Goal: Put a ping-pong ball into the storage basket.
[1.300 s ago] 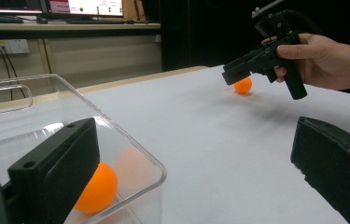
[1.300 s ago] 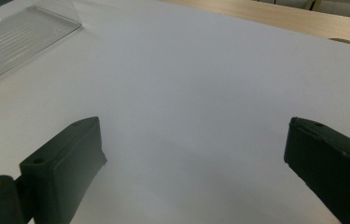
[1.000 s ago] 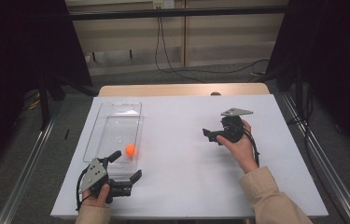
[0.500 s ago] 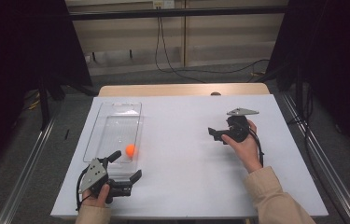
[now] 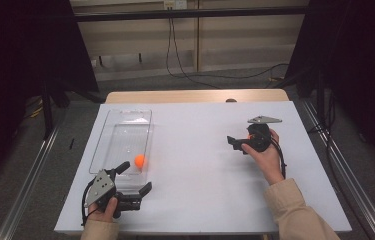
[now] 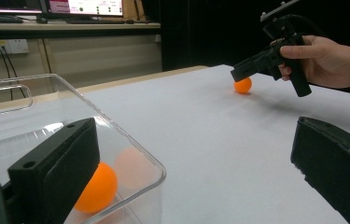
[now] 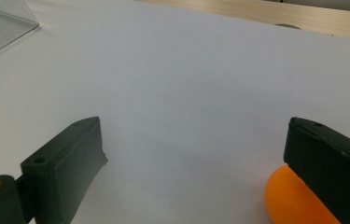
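- Right gripper hovers over the right half of the table, jaws spread, nothing pinched.
- Loose ball sits on the table, just beside the right jaw.
- We judge it light, smooth, thin-shelled and prone to roll; pinch gently across its widest part.
- Left gripper, jaws spread, idles at the bin's near end; another ball lies inside.

On the bench, the tray lies at the left with one ball in its near end, the left claw just before it, and the right claw well apart at the right beside a second ball.
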